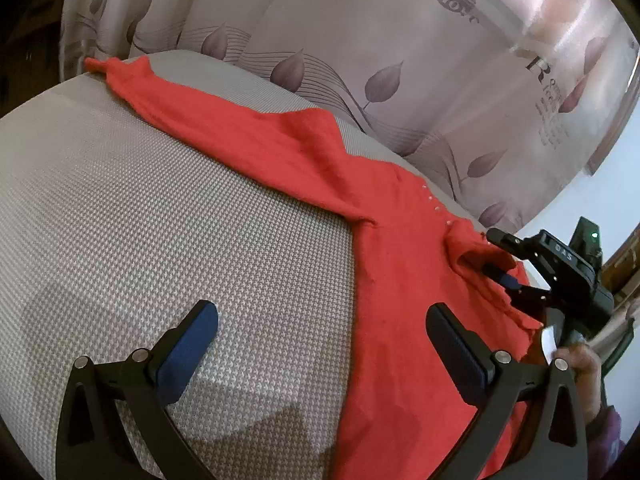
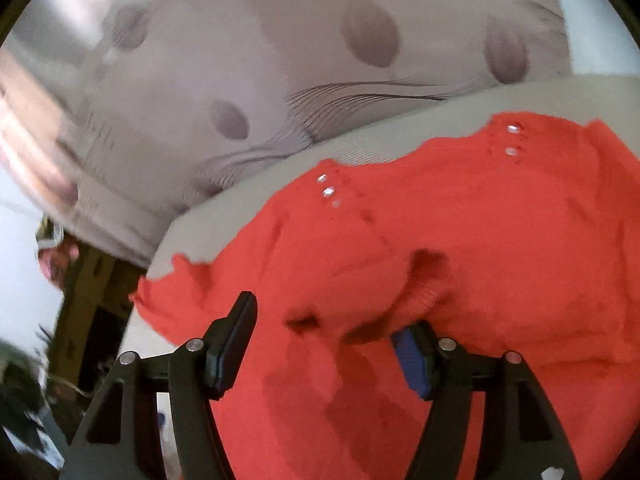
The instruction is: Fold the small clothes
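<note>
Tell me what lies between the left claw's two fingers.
Left wrist view: between the left claw's fingers lie bare grey houndstooth fabric and the red garment's edge; nothing is gripped.

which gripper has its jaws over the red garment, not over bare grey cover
The right gripper: both jaws sit above the red garment. The left gripper straddles its edge.

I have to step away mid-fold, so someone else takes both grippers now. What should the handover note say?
Left gripper: open, above the patterned grey surface at the edge of the red garment, holding nothing.
Right gripper: open, low over a raised bunch of the garment, not clamping it.
Garment: spread out, one long sleeve stretched away, small buttons near the far edge.
Done: no finished fold visible.
Left: fold in the sleeves, then the body.
</note>
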Demonstrator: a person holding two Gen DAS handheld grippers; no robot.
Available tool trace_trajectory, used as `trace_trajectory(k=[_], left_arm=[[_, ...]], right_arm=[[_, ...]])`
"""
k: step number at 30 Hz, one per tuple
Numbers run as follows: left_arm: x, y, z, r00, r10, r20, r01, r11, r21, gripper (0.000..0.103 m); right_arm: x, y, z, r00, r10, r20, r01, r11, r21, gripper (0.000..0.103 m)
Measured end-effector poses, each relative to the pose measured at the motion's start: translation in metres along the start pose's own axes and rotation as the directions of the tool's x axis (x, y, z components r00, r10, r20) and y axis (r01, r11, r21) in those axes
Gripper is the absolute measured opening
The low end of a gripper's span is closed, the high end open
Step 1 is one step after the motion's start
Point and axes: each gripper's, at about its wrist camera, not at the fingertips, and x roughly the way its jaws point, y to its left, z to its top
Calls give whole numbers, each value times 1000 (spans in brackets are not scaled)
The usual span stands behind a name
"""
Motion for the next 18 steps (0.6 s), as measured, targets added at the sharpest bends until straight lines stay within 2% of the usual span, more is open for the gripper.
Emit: trace_trajectory(k=[3,5,7,8,9,10,11,12,13,15,16,18], left_arm=[[-1,1,-2,1000,-2,3,2,1000,-3,103],[-2,2,-3,1000,-5,5,5,1000,-5,103],[-2,2,-3,1000,-6,6,6,1000,-9,103],[-3,2,-4,1000,-5,7,5,1000,-9,103],[-3,2,-4,1000,-4,7,4,1000,-9,103],[-3,2,-4,1000,-4,8,4,1000,-9,103],[-3,2,-4,1000,-4,8,4,1000,-9,103],[-3,2,-4,1000,-4,8,4,1000,-8,103],[-3,2,-4,1000,-4,8,4,1000,-8,103],[-3,2,-4,1000,-4,8,4,1000,-9,103],[-3,2,-4,1000,-4,8,4,1000,-8,103],[-3,3,-4,1000,-2,7,2,1000,-6,103]], right_arm=[[11,-12,8,1000,11,-29,-8,995,96,65],[13,-4,15,1000,-4,19,2,994,108,63],[11,10,20,997,-38,66,34,998,59,46],[19,27,23,998,-39,59,38,999,7,24],[26,40,23,999,-34,37,35,999,-37,14],[34,56,23,1000,-25,15,27,995,-94,14],[42,77,18,1000,1,-5,-2,985,-170,14],[50,98,12,995,82,-55,-93,968,-235,14],[56,114,6,978,173,-115,-198,944,-265,14],[59,135,-8,942,279,-187,-324,898,-296,14],[59,139,-15,925,307,-222,-365,881,-301,14],[55,134,-25,928,290,-233,-351,891,-287,17]])
